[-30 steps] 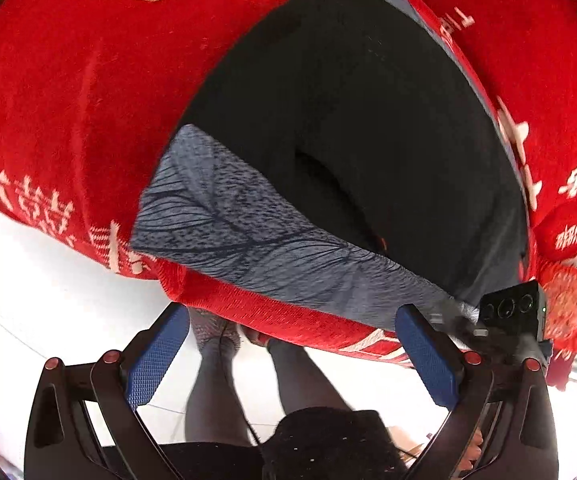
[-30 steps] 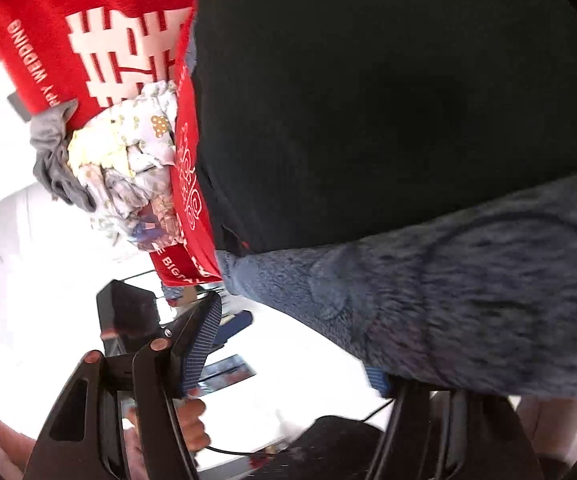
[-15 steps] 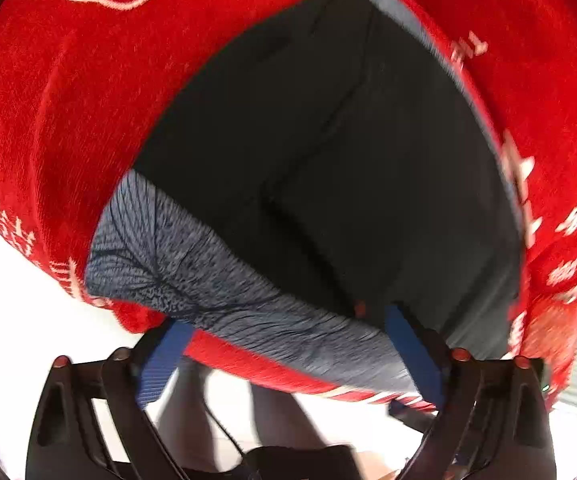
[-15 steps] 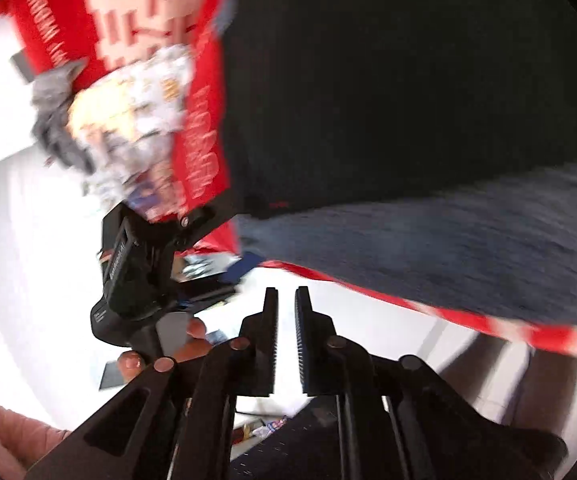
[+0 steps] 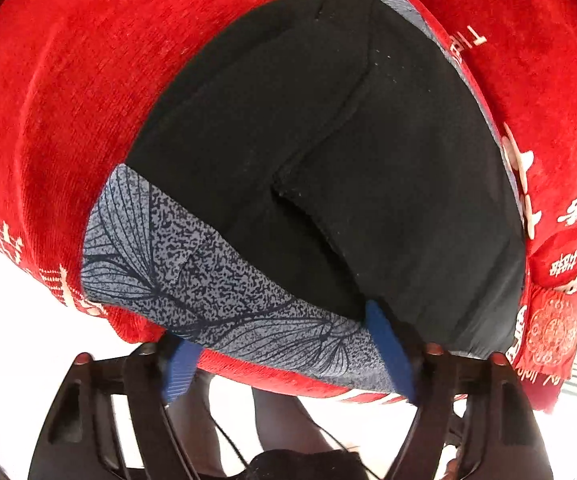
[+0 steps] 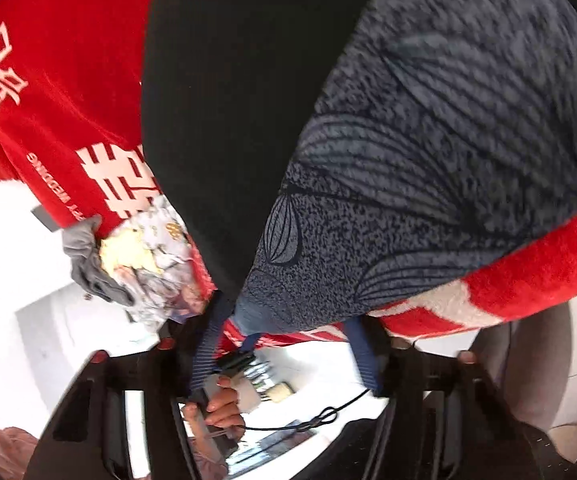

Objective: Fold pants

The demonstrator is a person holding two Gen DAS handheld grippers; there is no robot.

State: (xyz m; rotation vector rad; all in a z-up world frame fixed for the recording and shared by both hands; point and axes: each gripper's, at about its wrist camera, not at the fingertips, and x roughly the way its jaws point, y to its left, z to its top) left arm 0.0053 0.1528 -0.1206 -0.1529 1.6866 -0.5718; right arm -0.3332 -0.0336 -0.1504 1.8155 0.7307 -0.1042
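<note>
Black pants (image 5: 328, 152) lie flat on red-clothed table (image 5: 56, 120), grey patterned waistband (image 5: 216, 288) at near edge. Left gripper (image 5: 288, 350) jaws just closing, straddling waistband, not yet clamped. Right gripper (image 6: 284, 344) jaws opening slightly, waistband corner between, grip unclear. White floor open below table edge.

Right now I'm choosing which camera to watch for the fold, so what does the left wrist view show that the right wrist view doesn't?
Only the left wrist view: the pants' whole outline, with the stepped edge of an upper layer across the middle. Only the right wrist view: a crumpled clothes pile beside the pants, and a hand gripping a black handle. Both: the black pants, their grey leaf-print waistband at the near edge, and the red cloth beneath.
</note>
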